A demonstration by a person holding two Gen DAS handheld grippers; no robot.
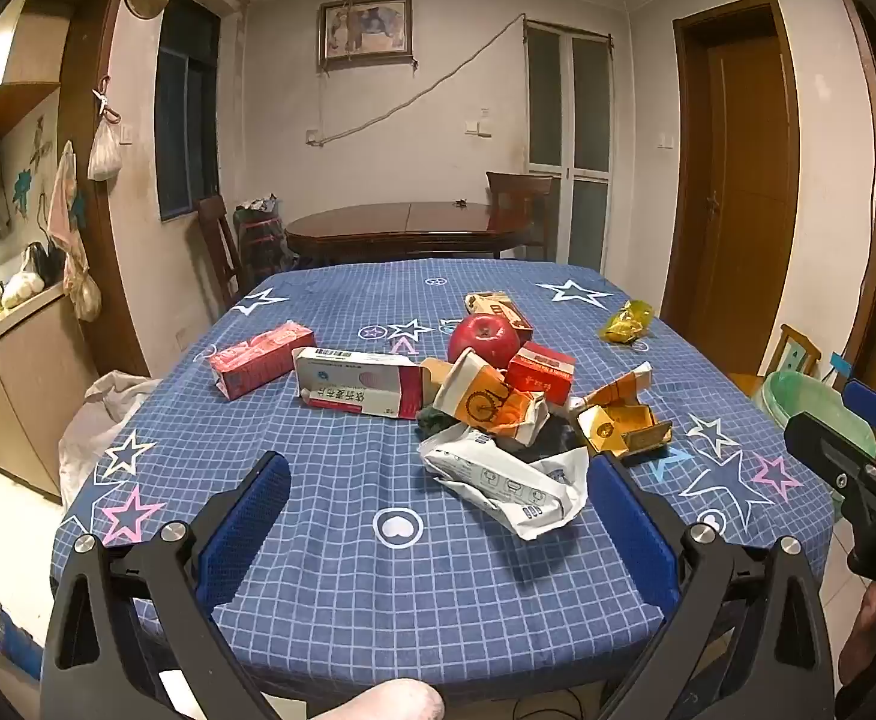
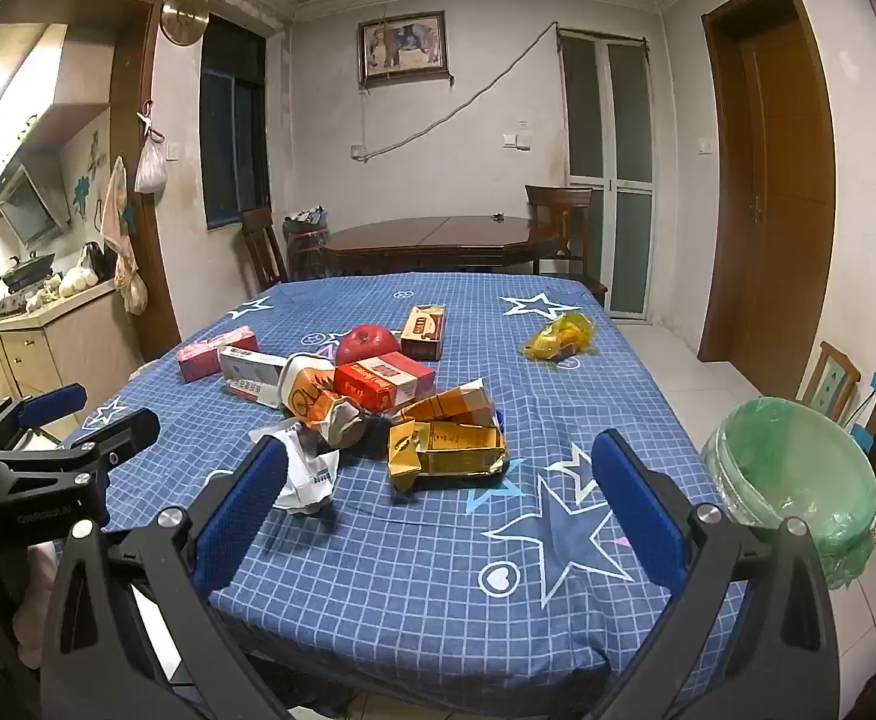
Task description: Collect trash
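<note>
Trash lies in a heap mid-table: a crumpled white wrapper [image 1: 507, 483] [image 2: 309, 474], a squashed paper cup [image 1: 486, 399] [image 2: 312, 399], a torn gold box [image 1: 624, 426] [image 2: 447, 447], a red box [image 1: 540, 372] [image 2: 384, 384], a white medicine box [image 1: 357, 381], a pink box [image 1: 261, 357] [image 2: 216, 351] and a yellow wrapper [image 1: 625, 321] [image 2: 561, 336]. My left gripper [image 1: 438, 474] is open and empty, just short of the white wrapper. My right gripper [image 2: 438, 450] is open and empty, just short of the gold box. A green-lined bin [image 2: 792, 474] [image 1: 816, 408] stands right of the table.
A red apple [image 1: 483, 336] [image 2: 366, 342] sits behind the heap. A brown carton [image 2: 423, 330] lies beyond it. The blue checked tablecloth [image 1: 378, 588] covers the table. A dark wooden table [image 1: 408, 228] with chairs stands behind. A kitchen counter [image 1: 12, 348] is at left.
</note>
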